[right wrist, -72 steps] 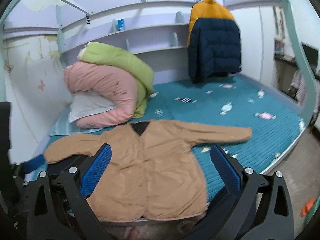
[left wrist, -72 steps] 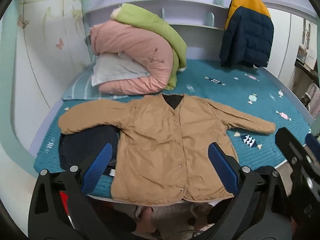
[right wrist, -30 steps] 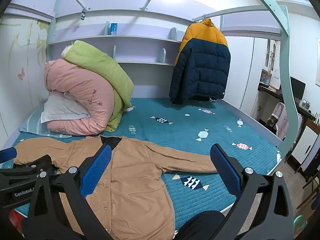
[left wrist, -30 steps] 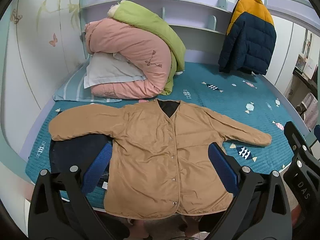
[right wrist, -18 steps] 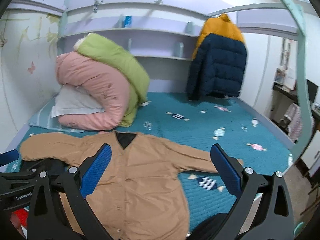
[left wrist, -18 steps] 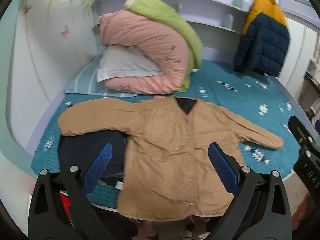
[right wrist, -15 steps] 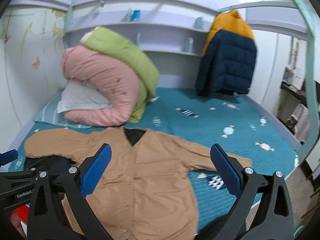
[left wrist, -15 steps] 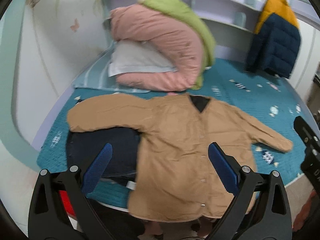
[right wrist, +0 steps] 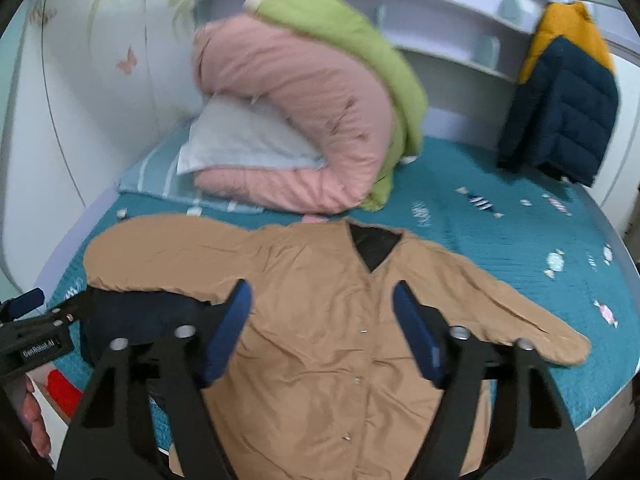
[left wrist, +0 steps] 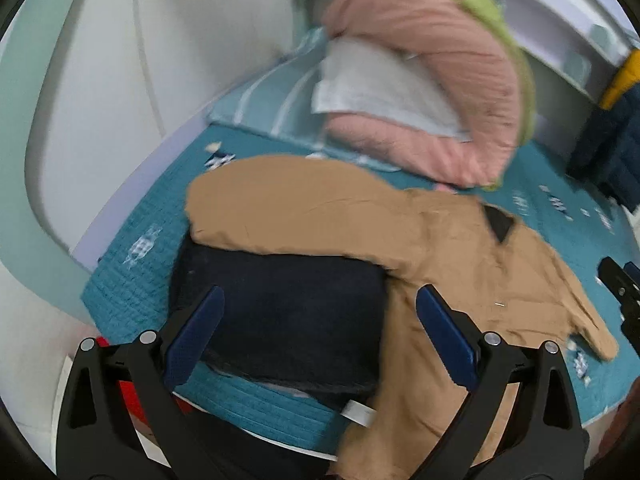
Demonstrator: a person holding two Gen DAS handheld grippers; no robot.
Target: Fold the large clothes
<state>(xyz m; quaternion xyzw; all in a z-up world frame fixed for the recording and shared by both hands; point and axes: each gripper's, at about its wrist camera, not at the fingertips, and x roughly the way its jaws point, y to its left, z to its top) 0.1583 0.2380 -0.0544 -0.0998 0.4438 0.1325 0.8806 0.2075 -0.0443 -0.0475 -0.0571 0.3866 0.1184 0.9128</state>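
While a tan jacket (right wrist: 320, 320) lies spread flat on the teal bed (right wrist: 500, 240), unfolded, both the left gripper (left wrist: 316, 332) and the half-closing right gripper (right wrist: 322, 328) are held empty above it, a sleeve grasp is judged next, and a dark folded garment (left wrist: 280, 320) is shown fully only by the left view
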